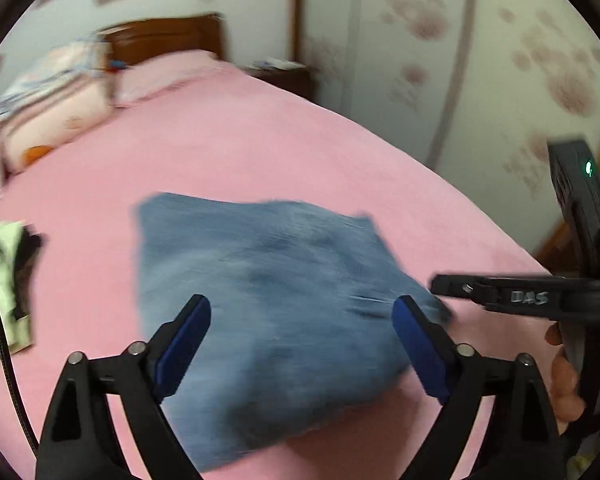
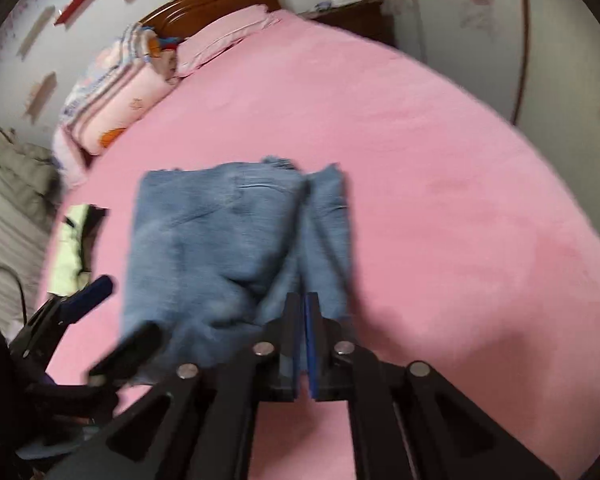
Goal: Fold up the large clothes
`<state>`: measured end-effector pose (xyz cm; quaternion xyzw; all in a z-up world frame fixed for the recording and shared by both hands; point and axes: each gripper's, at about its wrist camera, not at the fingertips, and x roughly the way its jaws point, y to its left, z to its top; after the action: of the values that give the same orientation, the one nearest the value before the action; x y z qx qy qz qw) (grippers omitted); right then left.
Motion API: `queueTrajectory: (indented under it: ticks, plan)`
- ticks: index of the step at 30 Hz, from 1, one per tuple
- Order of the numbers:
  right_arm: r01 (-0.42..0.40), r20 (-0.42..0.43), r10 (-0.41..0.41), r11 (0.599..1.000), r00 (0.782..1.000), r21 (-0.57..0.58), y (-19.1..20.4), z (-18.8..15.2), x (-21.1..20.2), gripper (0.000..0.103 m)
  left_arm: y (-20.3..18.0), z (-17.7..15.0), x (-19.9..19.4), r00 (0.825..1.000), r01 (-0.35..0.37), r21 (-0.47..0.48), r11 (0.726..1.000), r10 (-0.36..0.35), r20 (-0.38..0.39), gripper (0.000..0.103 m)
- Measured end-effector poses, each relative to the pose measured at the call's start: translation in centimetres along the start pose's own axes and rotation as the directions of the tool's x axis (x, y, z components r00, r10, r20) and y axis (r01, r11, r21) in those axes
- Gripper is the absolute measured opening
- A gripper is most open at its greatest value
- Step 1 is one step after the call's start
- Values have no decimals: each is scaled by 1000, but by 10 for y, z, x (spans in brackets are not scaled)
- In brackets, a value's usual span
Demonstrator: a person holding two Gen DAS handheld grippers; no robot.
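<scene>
- The folded jeans (image 2: 236, 252) are seen lying flat on the pink bed (image 2: 440, 160), long axis running away from both grippers.
- The left gripper (image 1: 302, 340) is held over the near edge, fingers spread wide, nothing between them.
- The right gripper (image 2: 305, 320) is seen at the near right corner, fingers almost together; whether cloth is pinched cannot be told.
- The left is judged nearer the middle of the bundle.

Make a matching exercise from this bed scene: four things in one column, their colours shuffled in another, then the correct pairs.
Things:
1. folded jeans
2. bed sheet
3. headboard
4. garment at the bed's left edge

Colours:
A. brown wood
B. pale green and black
C. blue denim
D. pink

Pairs: 1-C, 2-D, 3-A, 4-B
</scene>
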<state>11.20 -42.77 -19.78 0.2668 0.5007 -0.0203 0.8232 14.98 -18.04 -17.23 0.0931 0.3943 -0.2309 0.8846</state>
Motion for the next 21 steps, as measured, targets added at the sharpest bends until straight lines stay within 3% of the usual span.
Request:
queueTrajectory:
  ticks: [2,3,4,7,15,18,21]
  plan:
    - [-78,-46,81,995,996,69,-2,6,13,49,30,-3,3,996,-91,-38,995,91,-7,93]
    - [-98,-62,104,991,993,92,0,9,20,53,48,-1,12,989,-143,-56,988,141,-31,93]
    - [-116,-87,127,986,988,121,-1,9,27,55,64,-8,22,977,-207,-80,975,201,-74,93]
    - [-105,-175,136,979,975,177,1,16,57,55,92,-18,46,959,-262,-153,953,239,-153,93]
    - [-55,-287,66,997,956,44,23,40,95,55,109,-31,93,965,-222,-219,950,181,-191,93]
    - [-44,-348,45,999,936,11,32,46,110,57,104,-26,105,968,-208,-203,957,172,-181,93]
    - [13,-374,-30,999,927,-47,37,44,118,57,98,-21,108,968,-213,-184,959,182,-172,93]
